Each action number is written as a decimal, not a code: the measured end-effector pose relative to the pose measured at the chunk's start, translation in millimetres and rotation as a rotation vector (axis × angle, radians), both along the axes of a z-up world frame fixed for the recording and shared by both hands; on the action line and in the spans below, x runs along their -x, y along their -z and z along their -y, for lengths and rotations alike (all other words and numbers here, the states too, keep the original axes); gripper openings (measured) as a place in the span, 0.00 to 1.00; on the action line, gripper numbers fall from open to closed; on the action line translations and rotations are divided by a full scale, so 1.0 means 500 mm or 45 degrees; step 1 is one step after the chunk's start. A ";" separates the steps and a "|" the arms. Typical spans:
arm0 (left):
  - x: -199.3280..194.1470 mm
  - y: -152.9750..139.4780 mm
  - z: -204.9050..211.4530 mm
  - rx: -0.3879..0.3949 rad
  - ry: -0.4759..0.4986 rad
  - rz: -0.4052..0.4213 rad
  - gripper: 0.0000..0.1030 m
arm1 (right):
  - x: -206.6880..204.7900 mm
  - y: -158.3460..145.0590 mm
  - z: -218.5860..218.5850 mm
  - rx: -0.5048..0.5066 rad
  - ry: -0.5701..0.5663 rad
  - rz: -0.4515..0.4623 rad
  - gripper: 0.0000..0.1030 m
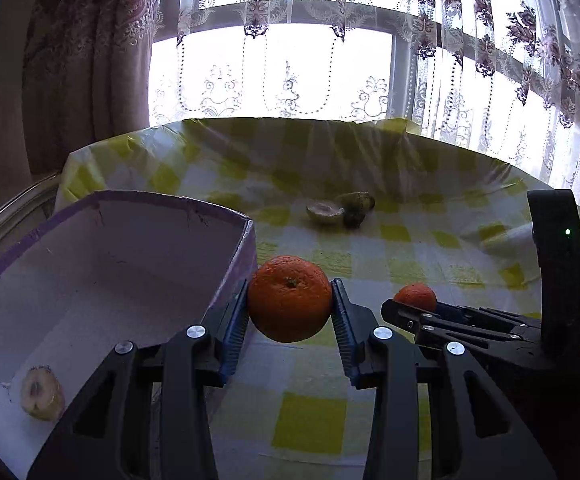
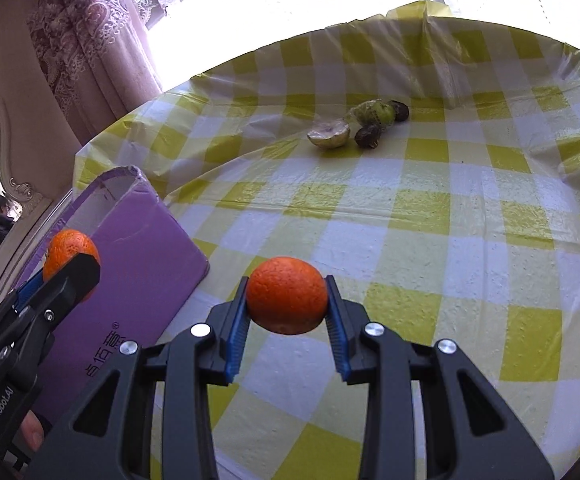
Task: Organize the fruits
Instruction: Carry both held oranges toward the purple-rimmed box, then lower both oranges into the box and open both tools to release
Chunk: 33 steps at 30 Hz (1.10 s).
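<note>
1. In the left wrist view, a large orange (image 1: 290,298) is clamped between the blue ribbed pads (image 1: 235,328) of the left gripper (image 1: 290,316), its stem end turned toward the camera; it is held off the tablecloth, just beside the near corner of the box.
2. The open purple-edged cardboard box (image 1: 137,208) is seen at 9 o'clock from that orange, and a cut piece of pale fruit (image 1: 41,394) lies on its white floor near the 8 o'clock corner of the view.
3. The right gripper (image 1: 410,312) is seen at 3 o'clock of the left one, and a smaller orange (image 1: 416,296) is carried at its tip.
4. In the right wrist view, that smaller orange (image 2: 285,296) is gripped between the blue pads (image 2: 237,336) of the right gripper (image 2: 285,312), above the yellow-and-white checked tablecloth (image 2: 470,240).
5. At 9 o'clock of this view, the left gripper (image 2: 65,276) is seen closed on its orange (image 2: 69,252), which is held in front of the box's purple side wall (image 2: 141,272).
6. A halved pale fruit (image 2: 329,133), a dark fruit (image 2: 368,136), a greenish fruit (image 2: 378,111) in clear wrap and another dark fruit (image 2: 401,111) are clustered on the cloth at 12 o'clock, well apart from both grippers.
7. Lace curtains (image 1: 330,60) are hung across the bright window behind the table.
</note>
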<state>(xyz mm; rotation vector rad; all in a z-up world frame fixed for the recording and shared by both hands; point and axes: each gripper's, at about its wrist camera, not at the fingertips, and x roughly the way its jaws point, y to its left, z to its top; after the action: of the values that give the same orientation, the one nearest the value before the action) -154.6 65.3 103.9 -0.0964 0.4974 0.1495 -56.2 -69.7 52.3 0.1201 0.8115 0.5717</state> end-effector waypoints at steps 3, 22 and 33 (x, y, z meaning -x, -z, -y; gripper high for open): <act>0.034 -0.022 -0.016 0.014 -0.011 0.055 0.37 | 0.030 -0.034 -0.024 -0.012 -0.048 0.067 0.35; 0.213 -0.141 -0.171 -0.004 -0.347 0.362 0.37 | 0.198 -0.165 -0.199 -0.072 -0.281 0.465 0.35; 0.268 -0.091 -0.313 -0.026 -0.542 0.157 0.37 | 0.234 -0.181 -0.326 -0.010 -0.437 0.505 0.35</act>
<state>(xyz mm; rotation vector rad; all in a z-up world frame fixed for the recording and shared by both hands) -288.8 221.6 149.3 -0.1902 0.3468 0.5615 -173.1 93.1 142.6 -0.1268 0.4431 0.8891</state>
